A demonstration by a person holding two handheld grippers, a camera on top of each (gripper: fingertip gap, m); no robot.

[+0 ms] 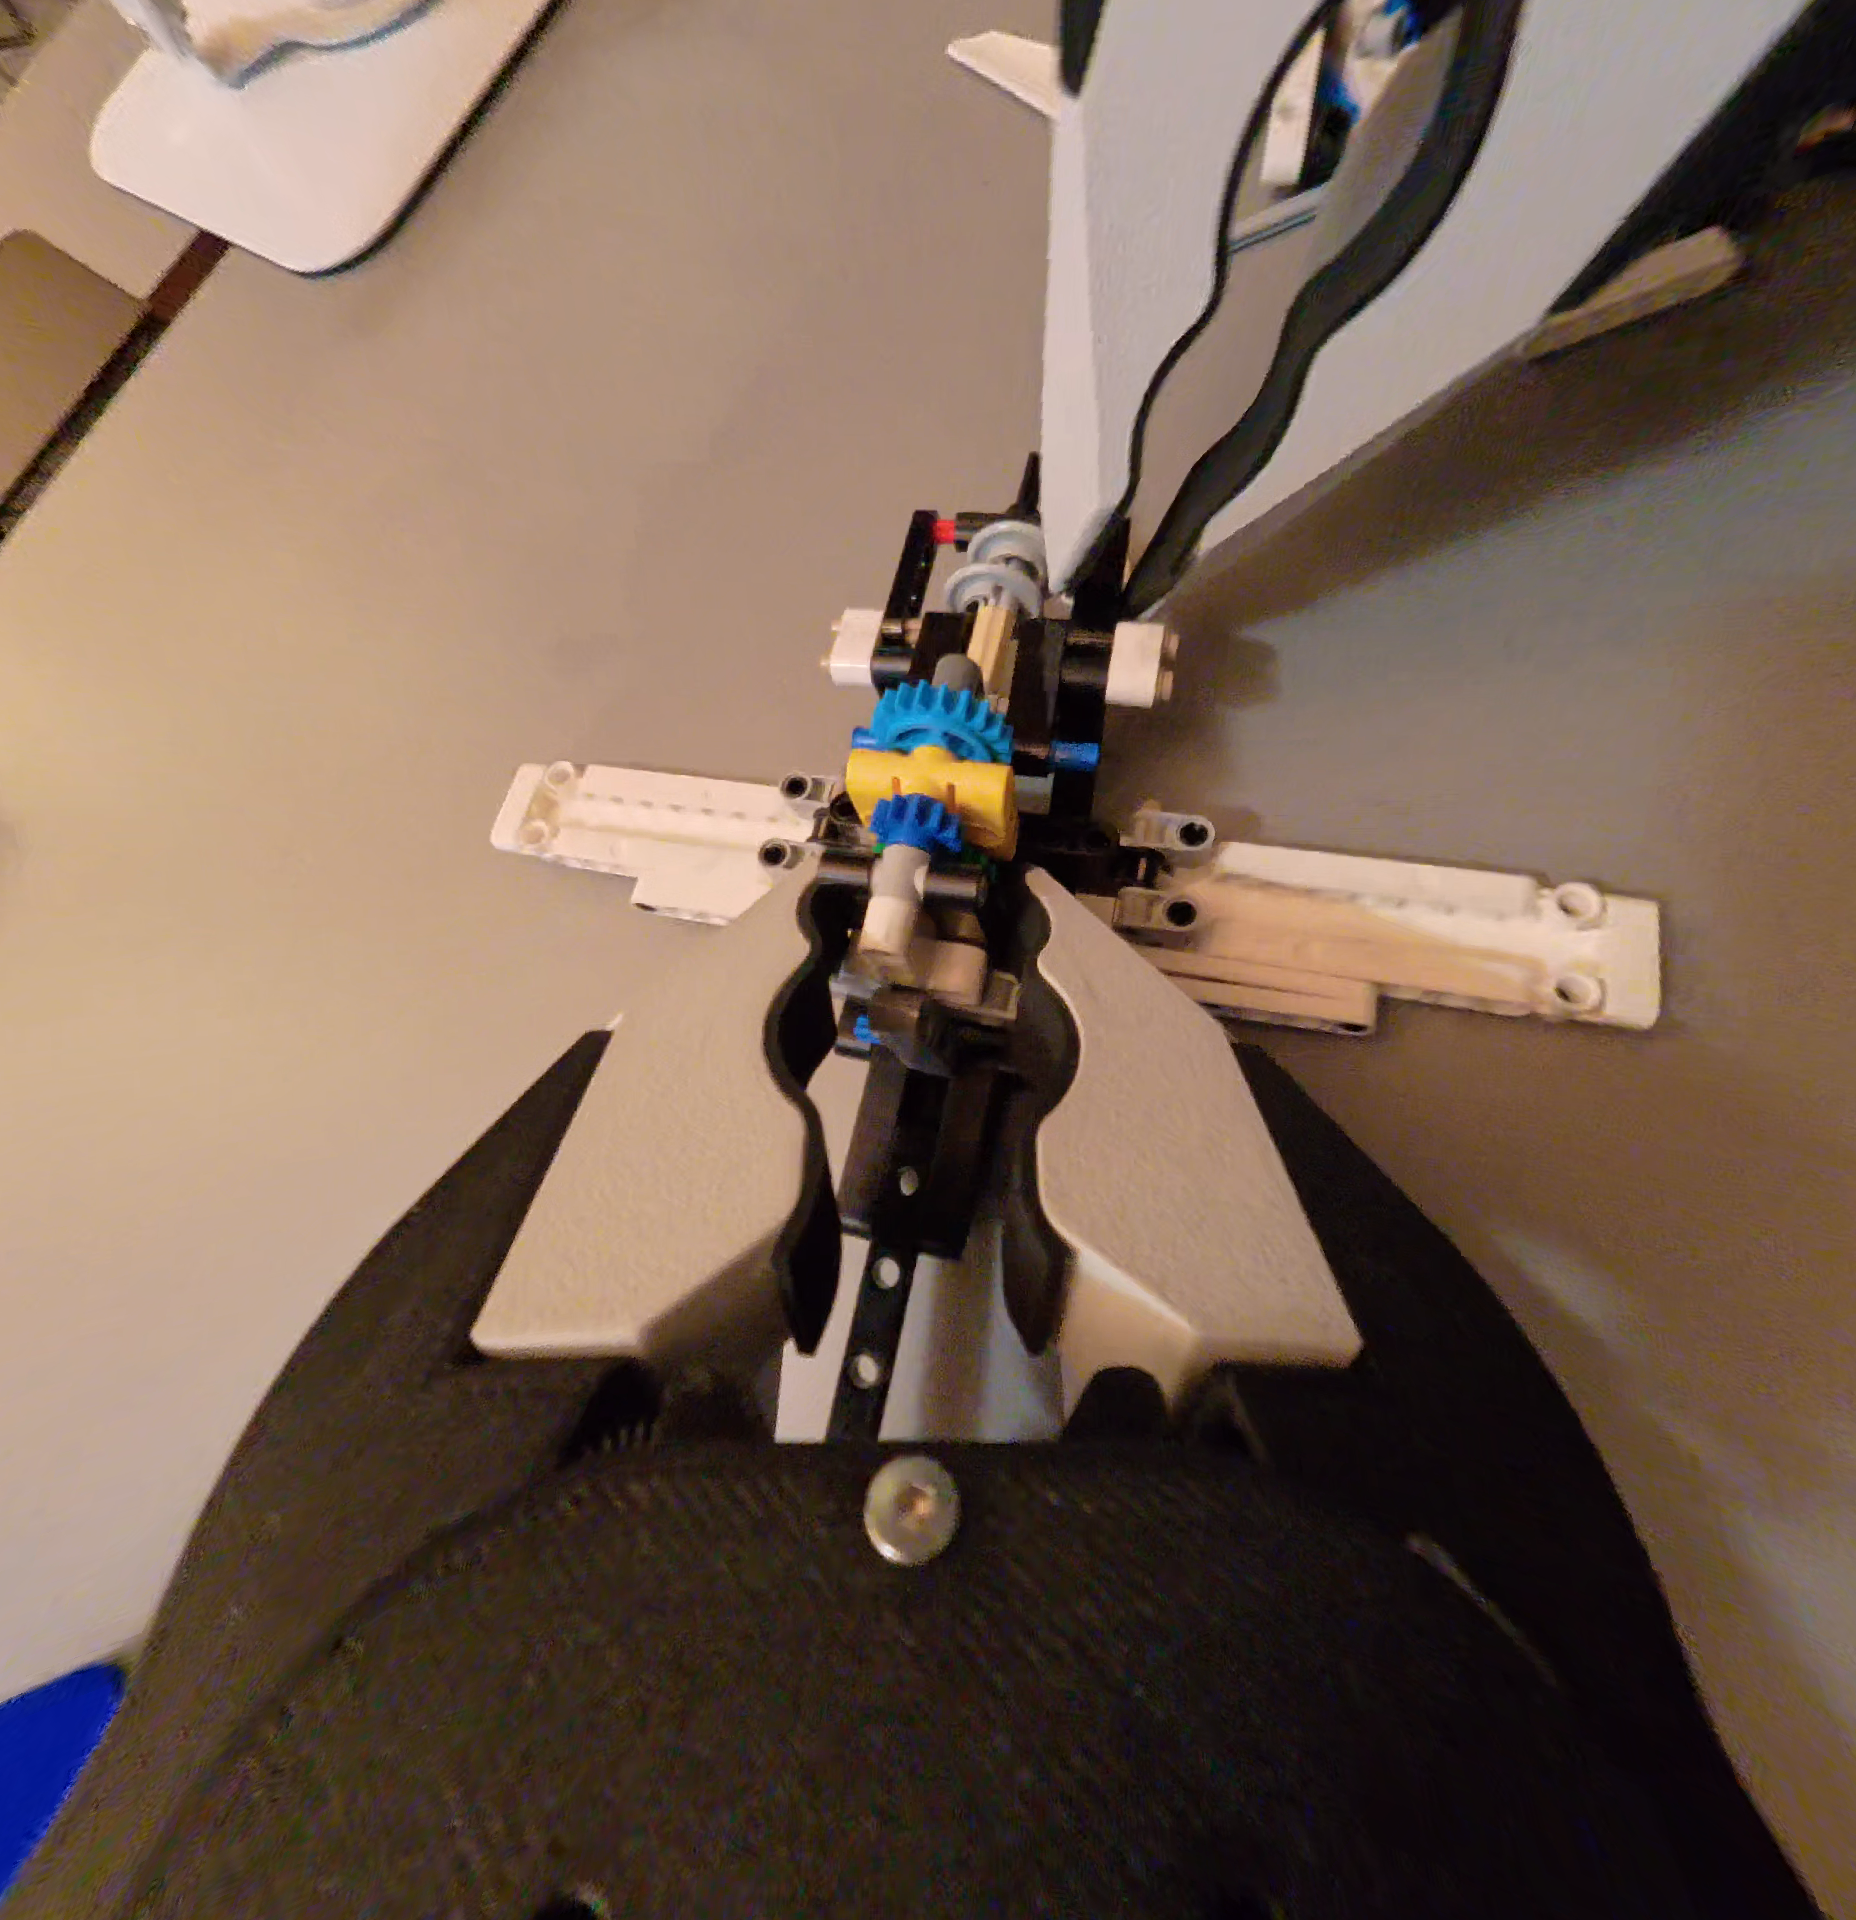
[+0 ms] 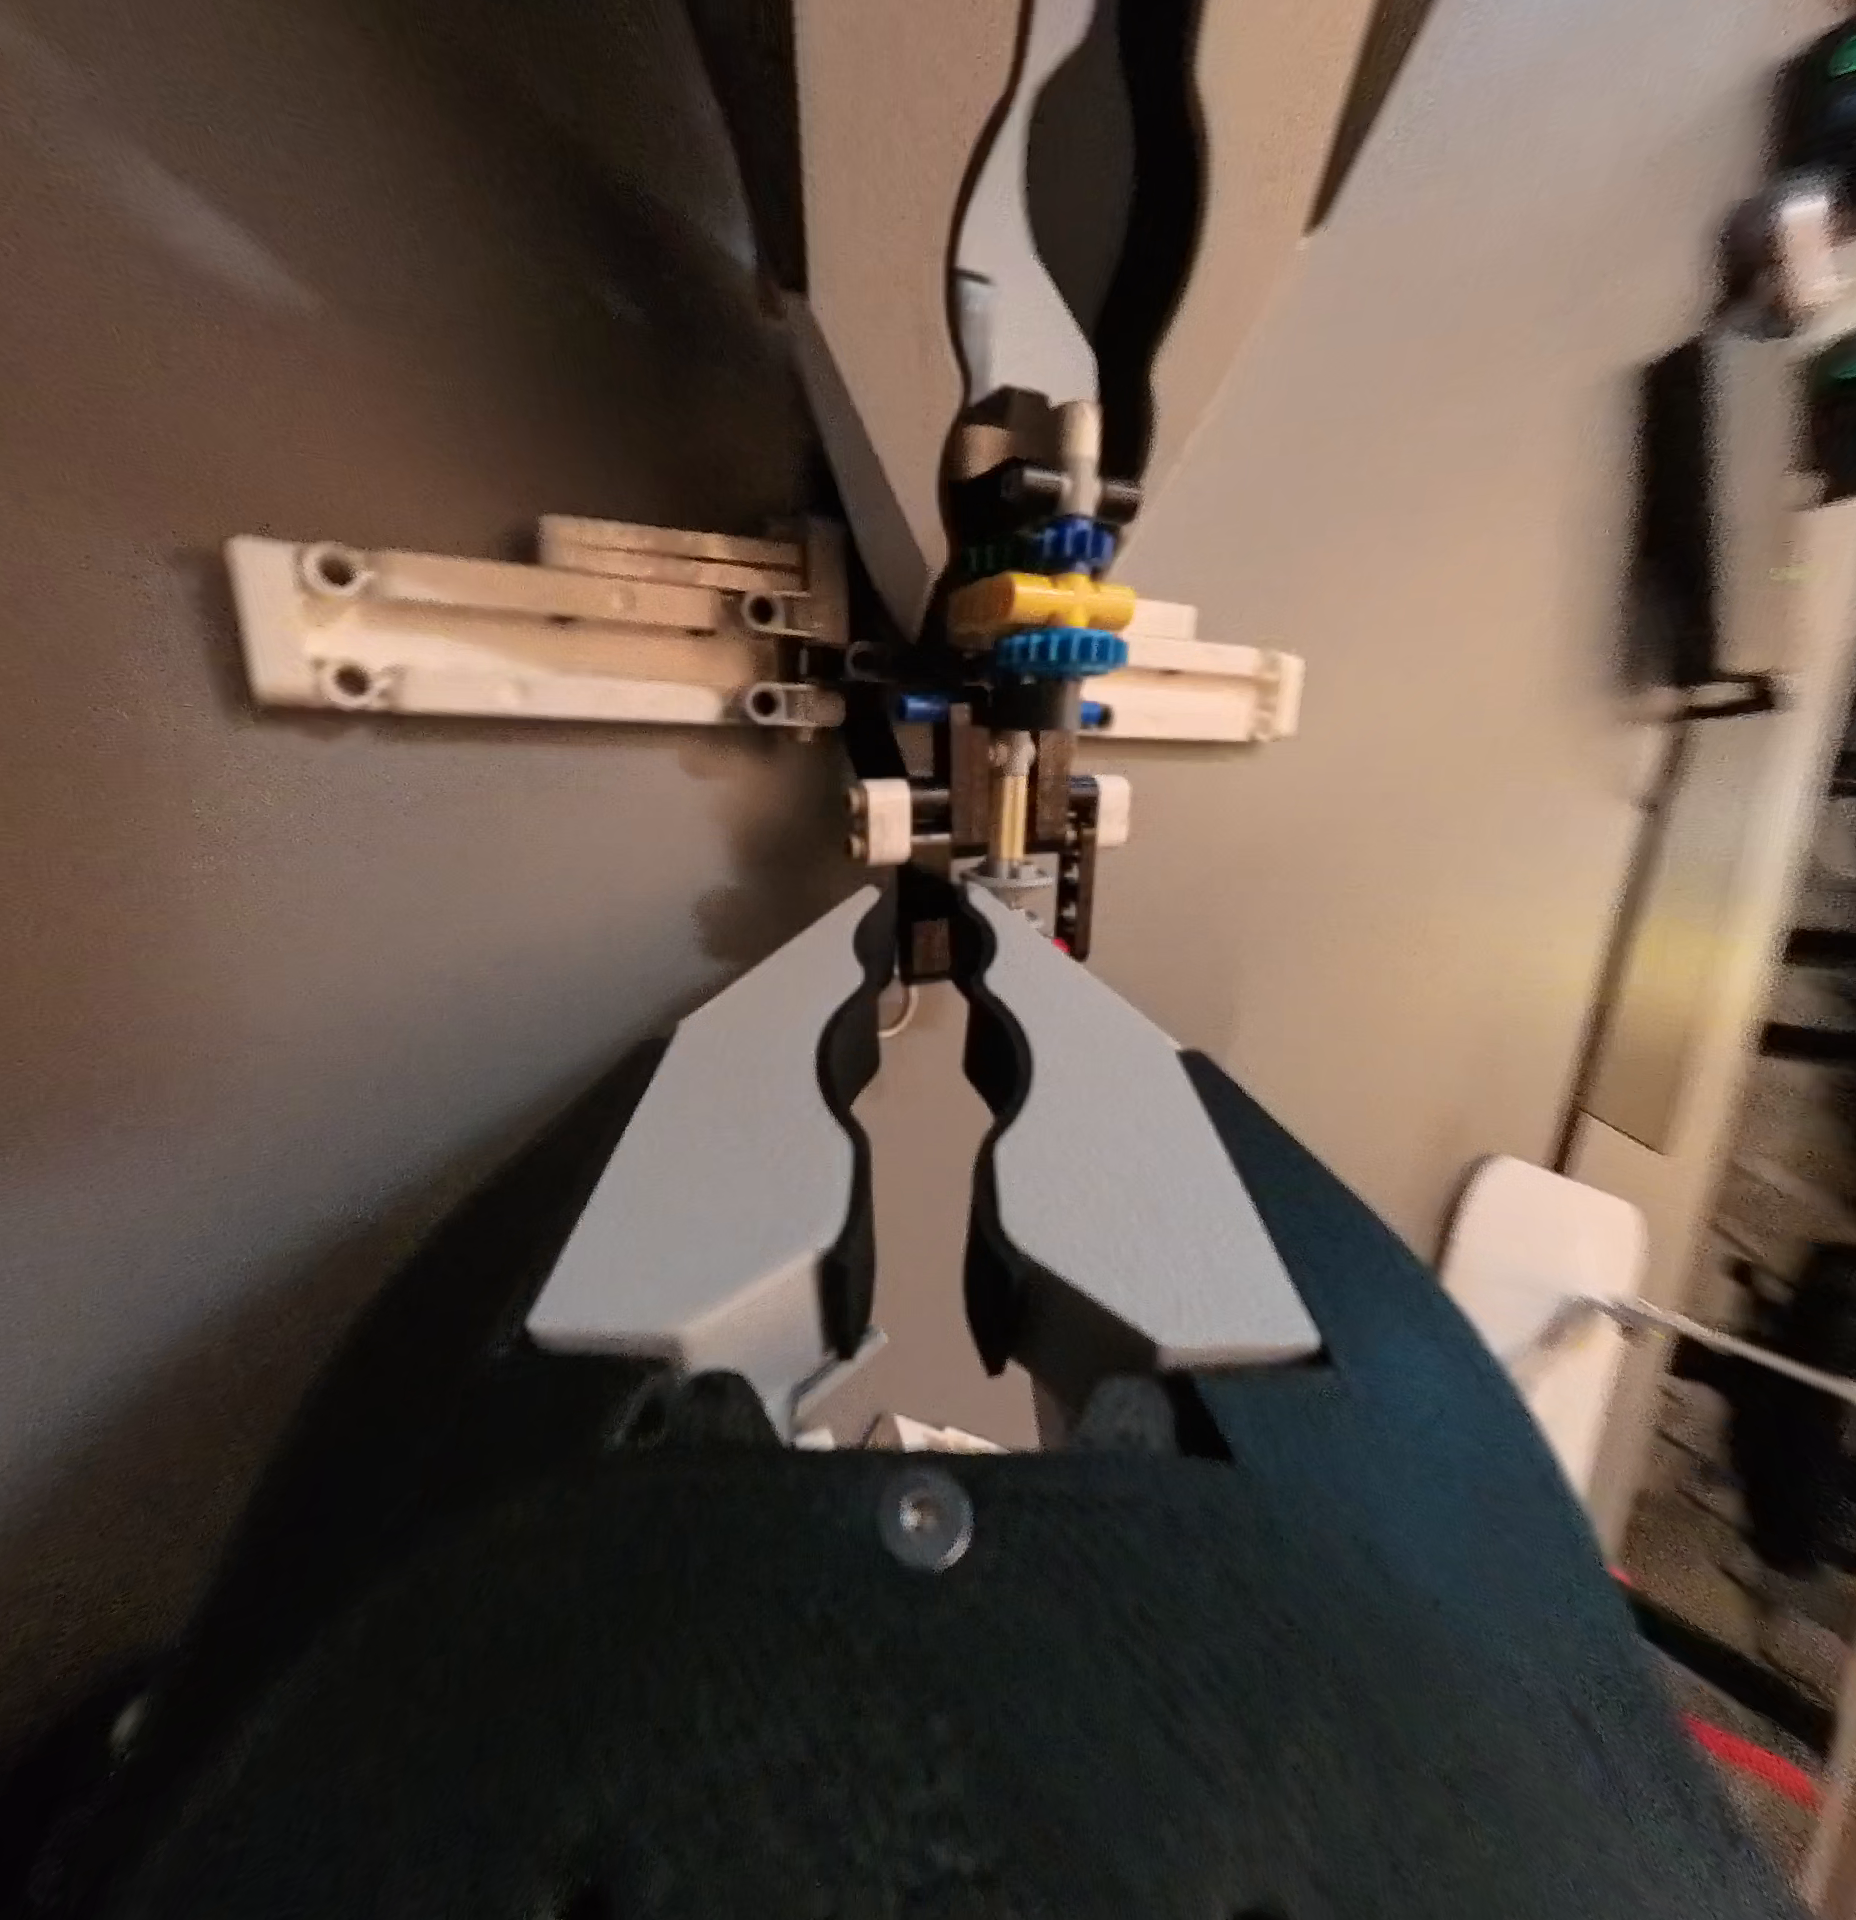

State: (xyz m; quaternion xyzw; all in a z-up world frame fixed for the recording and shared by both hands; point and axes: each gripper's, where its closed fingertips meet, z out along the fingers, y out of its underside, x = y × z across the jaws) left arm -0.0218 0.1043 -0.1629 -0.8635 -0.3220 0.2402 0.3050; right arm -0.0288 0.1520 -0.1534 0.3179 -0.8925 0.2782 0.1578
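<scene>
- Left gripper (image 1: 924,997) clamped the near end of the toy-brick model (image 1: 934,790), which lay on the grey table (image 1: 384,623)
- Right gripper (image 2: 929,935), nearly closed, pinched the model's black beam (image 2: 929,940) at its opposite end

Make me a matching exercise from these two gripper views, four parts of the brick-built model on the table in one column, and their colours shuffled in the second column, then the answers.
Things:
1. Large toothed plastic gear
2. Chunky block between the two gears
3. Long flat wing panel lying on the table
4. Perforated plastic beam running back between the left gripper's fingers

Colours:
A. white
B. black
C. light blue
D. yellow

Pairs: 1-C, 2-D, 3-A, 4-B
</scene>
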